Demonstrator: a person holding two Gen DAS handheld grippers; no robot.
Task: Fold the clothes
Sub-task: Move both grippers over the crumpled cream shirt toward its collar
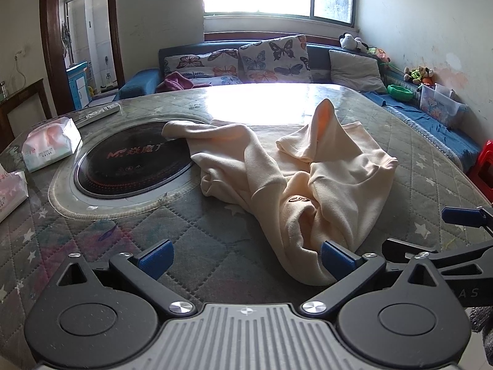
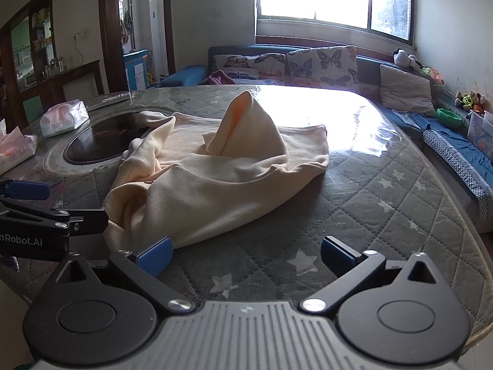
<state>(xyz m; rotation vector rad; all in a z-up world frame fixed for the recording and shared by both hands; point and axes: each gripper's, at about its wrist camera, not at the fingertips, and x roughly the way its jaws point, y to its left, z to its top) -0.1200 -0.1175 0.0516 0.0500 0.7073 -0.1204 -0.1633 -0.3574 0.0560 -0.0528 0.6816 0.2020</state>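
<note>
A cream sweatshirt (image 1: 308, 166) lies crumpled on the quilted table (image 1: 185, 234), one part peaked upward and a sleeve reaching over the black round hob. Its near end comes down between the two grippers. My left gripper (image 1: 245, 257) is open just above the table's front edge, its right pad touching or just beside the cloth's near fold. The right gripper (image 1: 462, 219) shows at that view's right edge. In the right wrist view the sweatshirt (image 2: 215, 178) lies ahead and left; my right gripper (image 2: 245, 256) is open with nothing between its fingers, its left pad at the hem. The left gripper (image 2: 27, 191) shows at far left.
A round black hob (image 1: 132, 160) is set into the table at the left. Two tissue packs (image 1: 50, 143) sit at the left edge. A sofa (image 1: 234, 61) with butterfly cushions lies behind the table; a blue bench (image 1: 431, 123) with toys and a plastic box runs along the right.
</note>
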